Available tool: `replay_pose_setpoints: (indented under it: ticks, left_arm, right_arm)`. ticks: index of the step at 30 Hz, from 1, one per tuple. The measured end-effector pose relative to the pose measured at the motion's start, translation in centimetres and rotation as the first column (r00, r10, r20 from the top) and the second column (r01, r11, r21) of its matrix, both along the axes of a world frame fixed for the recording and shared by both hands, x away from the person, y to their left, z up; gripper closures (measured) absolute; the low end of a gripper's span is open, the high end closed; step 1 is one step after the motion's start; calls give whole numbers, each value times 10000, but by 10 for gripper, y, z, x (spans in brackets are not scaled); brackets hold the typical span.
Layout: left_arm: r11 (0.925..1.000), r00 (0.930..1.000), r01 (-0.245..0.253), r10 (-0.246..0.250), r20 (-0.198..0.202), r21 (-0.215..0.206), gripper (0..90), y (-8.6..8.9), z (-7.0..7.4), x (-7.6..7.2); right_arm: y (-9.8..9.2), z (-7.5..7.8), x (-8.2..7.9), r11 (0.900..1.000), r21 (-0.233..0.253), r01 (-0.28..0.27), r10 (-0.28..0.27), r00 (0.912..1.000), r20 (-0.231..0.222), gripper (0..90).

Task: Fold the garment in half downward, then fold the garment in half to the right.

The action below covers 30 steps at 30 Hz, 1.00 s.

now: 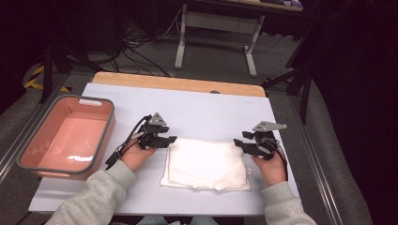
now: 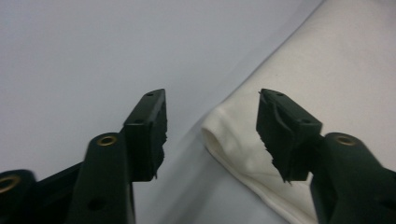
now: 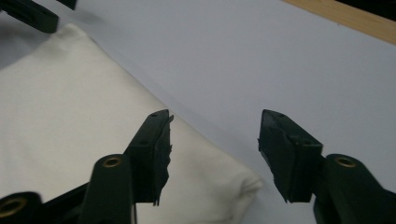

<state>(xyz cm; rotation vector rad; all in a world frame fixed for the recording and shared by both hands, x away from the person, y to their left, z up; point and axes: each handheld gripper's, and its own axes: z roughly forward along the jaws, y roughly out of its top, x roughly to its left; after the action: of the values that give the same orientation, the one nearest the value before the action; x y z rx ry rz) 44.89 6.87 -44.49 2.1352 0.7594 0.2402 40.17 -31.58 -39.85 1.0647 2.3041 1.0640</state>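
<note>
A white-covered table [image 1: 197,105] with a bare wooden far edge fills the middle of the high view, and broad open surface is left across its upper half. A pink bin [image 1: 29,159] with a grey rim is set at the left of the frame, overhanging the table's left edge. A folded white cloth [image 1: 206,164] is laid in the lower centre, well apart from the bin, its near edge close to the table's front edge. The left gripper [image 1: 165,139] is held at the cloth's upper left corner, its jaws parted astride the folded corner [image 2: 219,130]. The right gripper [image 1: 240,143] is held at the upper right corner [image 3: 243,184], jaws likewise spread, nothing clamped.
</note>
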Motion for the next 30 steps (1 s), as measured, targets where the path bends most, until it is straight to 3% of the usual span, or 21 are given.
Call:
replay_pose_setpoints:
  ticks: [5, 9, 13, 22, 30]
  left_arm:
    - [9992, 9998, -99, 91, -201, -396, 307, 6, 2, 3]
    - [9968, 9998, -103, 89, -175, -792, 249, 10, 7, 1]
    - [9955, 9998, -114, 102, -141, -940, 216, 13, 11, 0]
    - [9974, 9996, -65, 44, -289, -716, 166, 14, 15, -5]
    - [9968, 9997, -228, 220, -109, -765, 147, 15, 19, -8]
  right_arm:
    - [18, 11, -13, 9989, -15, -473, 473, 9985, 281, 321]
    - [35, 19, -22, 9937, 426, -1040, 1024, 9940, 387, 180]
    - [53, 23, -29, 9839, 775, -1608, 1594, 9869, 248, 117]
    - [88, 28, -45, 9708, 376, -2371, 2351, 9706, 519, 161]
    - [111, 27, -62, 9435, 915, -3186, 3127, 9470, 740, 219]
